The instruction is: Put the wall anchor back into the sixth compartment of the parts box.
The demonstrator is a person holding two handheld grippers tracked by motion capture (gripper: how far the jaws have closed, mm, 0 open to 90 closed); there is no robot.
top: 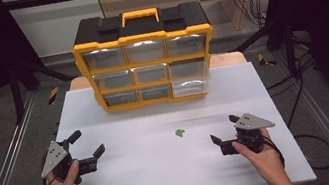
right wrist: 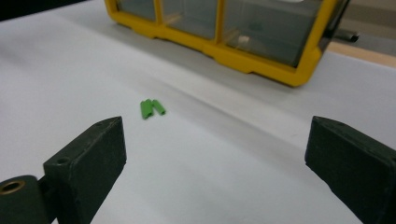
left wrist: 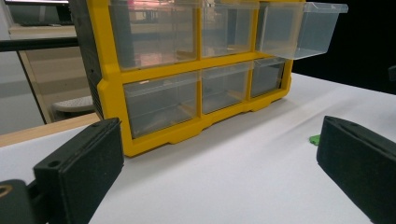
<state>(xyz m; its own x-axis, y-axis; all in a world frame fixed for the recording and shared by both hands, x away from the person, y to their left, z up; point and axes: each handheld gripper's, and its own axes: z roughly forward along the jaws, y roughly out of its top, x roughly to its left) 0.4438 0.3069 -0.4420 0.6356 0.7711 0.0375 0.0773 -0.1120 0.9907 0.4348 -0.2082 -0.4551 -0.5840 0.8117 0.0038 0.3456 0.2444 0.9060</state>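
Observation:
A few small green tube pieces [top: 179, 132] lie together on the white table [top: 166, 178], right of its middle. In the right gripper view they [right wrist: 152, 108] rest a little ahead of the jaws, toward the left one. My right gripper [top: 224, 129] is held just right of them, low over the table, open and empty [right wrist: 217, 140]. My left gripper [top: 86, 142] is near the table's left edge, also open and empty [left wrist: 217, 140]; one green piece [left wrist: 314, 138] peeks out beside its right jaw.
A yellow and black organizer [top: 146, 60] with clear drawers stands at the back centre of the table. Its middle-row right drawer [top: 190, 74] is pulled out [left wrist: 299, 28]. Dark frame posts and cables surround the table.

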